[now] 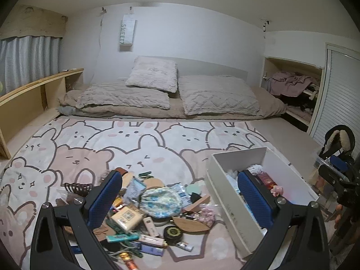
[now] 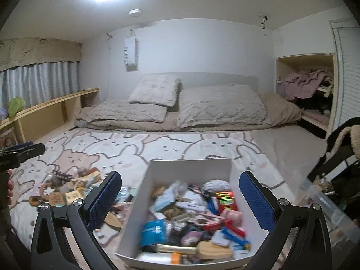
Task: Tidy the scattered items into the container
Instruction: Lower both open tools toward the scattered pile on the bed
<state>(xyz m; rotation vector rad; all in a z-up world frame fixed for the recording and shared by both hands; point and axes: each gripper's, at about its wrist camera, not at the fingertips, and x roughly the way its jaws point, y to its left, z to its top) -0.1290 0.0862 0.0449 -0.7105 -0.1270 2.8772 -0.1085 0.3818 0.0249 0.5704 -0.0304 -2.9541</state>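
Here, largest first. Bed [image 1: 175, 103]: along the far wall, beige bedding, three pale pillows at its head. Rug [image 1: 139, 144]: pink and white, printed with cartoon rabbits and bears, spread on the floor in front of the bed; it carries everything below.

Container [image 2: 191, 168]: white open box, standing on the rug to the right of the loose things, already well filled with packets, a red tin, a pink item and other small goods; its contents are blurred in the right wrist view.

Scattered items [image 1: 148, 211]: one heap on the rug just left of the container, touching one another. Among them a blue floral pouch [image 1: 160, 200], a beige boxed pack [image 1: 127, 219], a round black tin [image 1: 172, 231], a dark hair claw [image 1: 77, 187], wooden pieces, tubes and lighters.

Left gripper [image 1: 177, 200]: jaws spread wide, holding nothing, hanging above the heap with its right finger over the container's edge.

Right gripper [image 2: 180, 200]: jaws spread wide, empty, poised over the container.
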